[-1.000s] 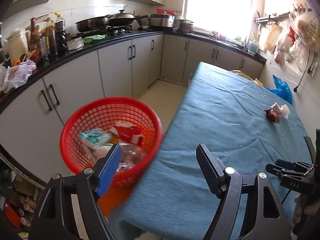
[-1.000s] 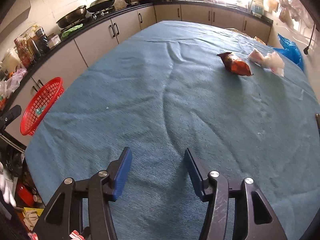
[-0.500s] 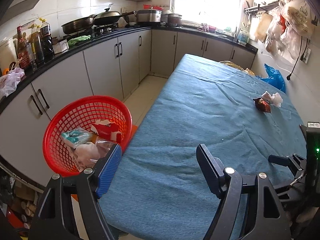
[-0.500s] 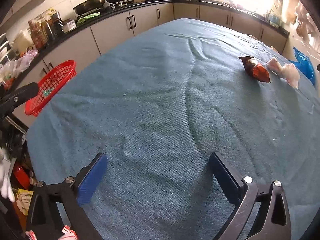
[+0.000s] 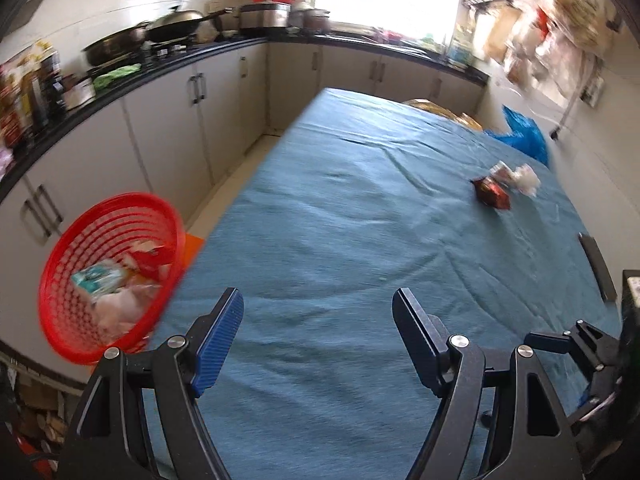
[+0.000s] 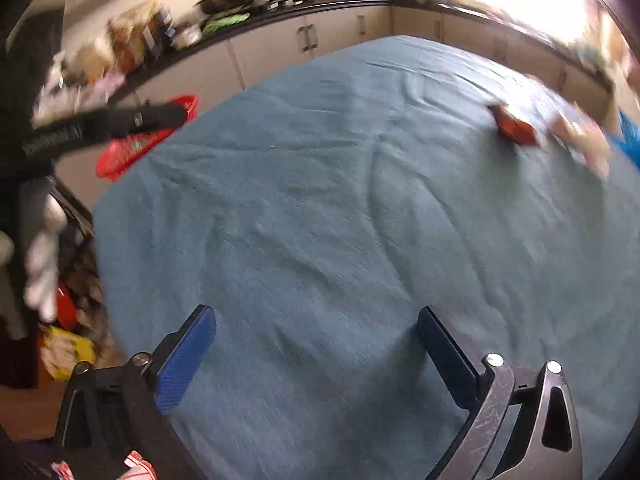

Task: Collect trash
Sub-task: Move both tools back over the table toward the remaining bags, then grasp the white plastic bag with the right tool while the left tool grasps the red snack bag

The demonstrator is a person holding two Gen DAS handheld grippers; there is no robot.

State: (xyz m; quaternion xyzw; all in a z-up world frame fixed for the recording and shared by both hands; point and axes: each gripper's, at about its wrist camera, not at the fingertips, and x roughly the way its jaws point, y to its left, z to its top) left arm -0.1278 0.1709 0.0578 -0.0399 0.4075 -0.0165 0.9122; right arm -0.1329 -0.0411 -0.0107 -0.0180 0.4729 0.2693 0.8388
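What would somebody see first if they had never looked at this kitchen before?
The bright red basket jumps out first, standing off the table's left edge and already holding wrappers and crumpled bits. Next comes the big table under its teal cloth, nearly bare except for a red snack wrapper and a crumpled white tissue lying side by side far over on the right. Behind them, dark pans sit on the stove along the black counter.

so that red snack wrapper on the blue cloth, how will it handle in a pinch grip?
The red snack wrapper looks crumpled, so it is probably floppy and should collapse between the pads. It seems thin film, likely very light. Its glossy surface may be slippery, so a loose pinch could slide off. It lies low on the blue cloth, so rolling seems unlikely.
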